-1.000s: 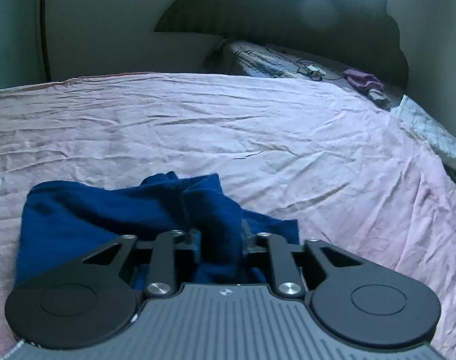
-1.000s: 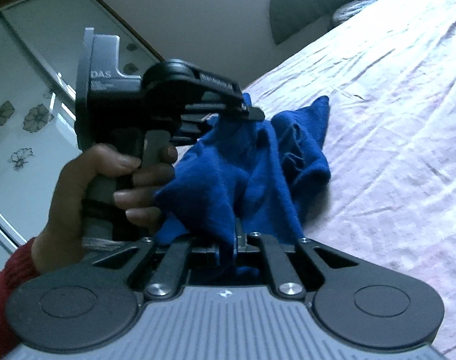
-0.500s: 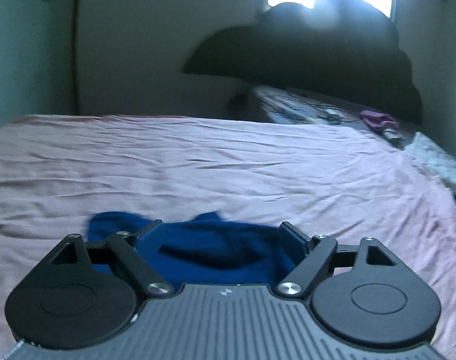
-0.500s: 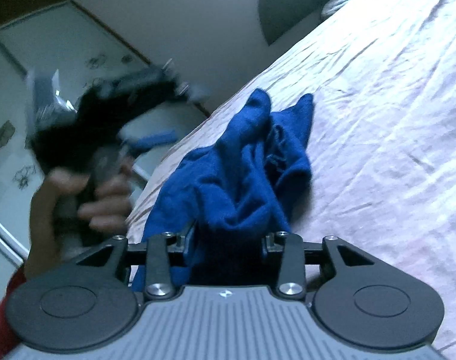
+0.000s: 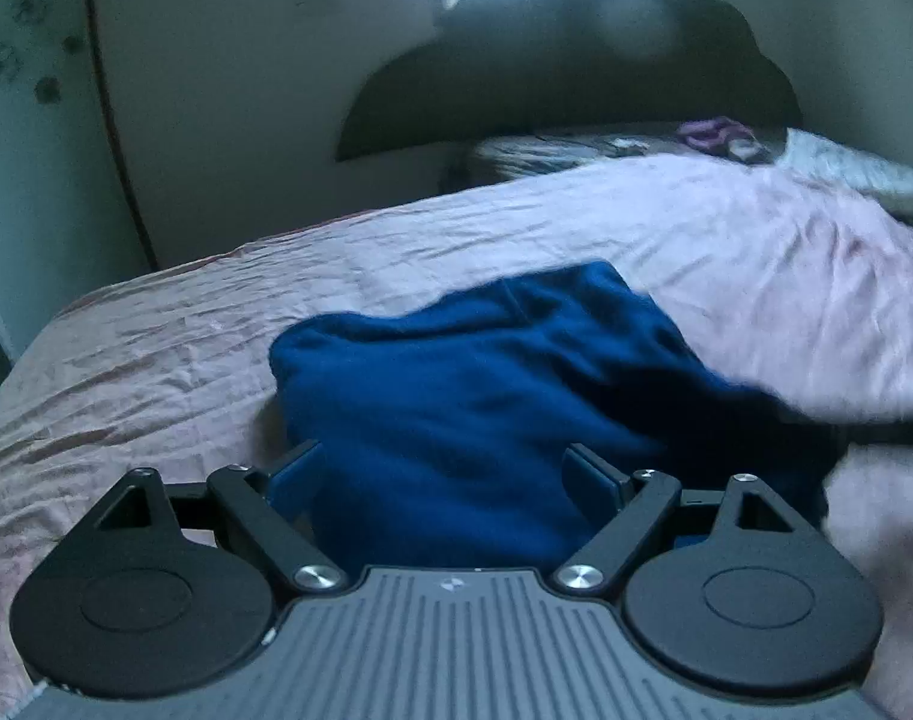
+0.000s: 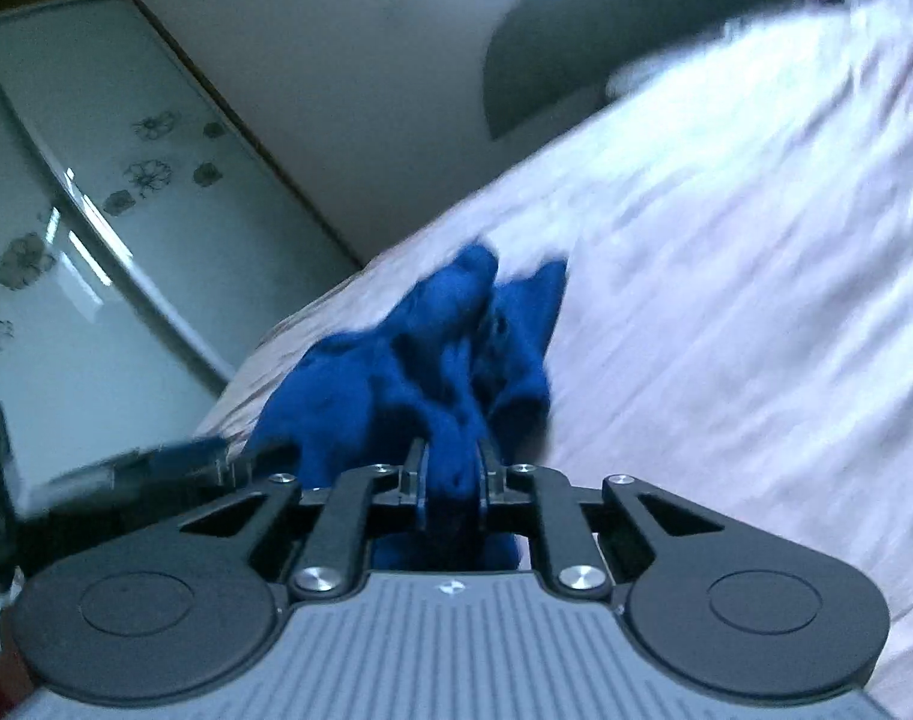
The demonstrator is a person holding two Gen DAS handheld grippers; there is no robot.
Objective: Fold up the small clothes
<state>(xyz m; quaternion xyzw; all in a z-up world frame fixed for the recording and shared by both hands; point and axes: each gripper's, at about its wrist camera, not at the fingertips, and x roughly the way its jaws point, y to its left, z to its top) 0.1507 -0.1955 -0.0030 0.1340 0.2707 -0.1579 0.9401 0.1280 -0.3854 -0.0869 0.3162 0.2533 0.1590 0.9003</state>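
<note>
A dark blue garment [image 5: 456,372] lies crumpled on the pink bedsheet [image 5: 156,372]. My left gripper [image 5: 441,462] stands wide over its near part, jaws still opening; cloth lies between the fingers but the pads do not press it. In the right wrist view the same blue garment [image 6: 432,360] rises in a bunched ridge into my right gripper [image 6: 453,468], whose jaws are closing with a fold of cloth pinched between them. The left gripper [image 6: 126,468] shows there as a dark blur low on the left, level with the garment's edge.
A dark scalloped headboard [image 5: 576,90] stands behind the bed, with patterned bedding and a purple item [image 5: 714,132] at its foot. Glass wardrobe doors with flower prints [image 6: 66,240] run along the bed's left side. The pink sheet [image 6: 726,300] stretches wide to the right.
The left gripper let go of the garment, opened wide and drew away leftward. The cloth sank onto the sheet. The right jaws parted briefly, then closed on the fold again.
</note>
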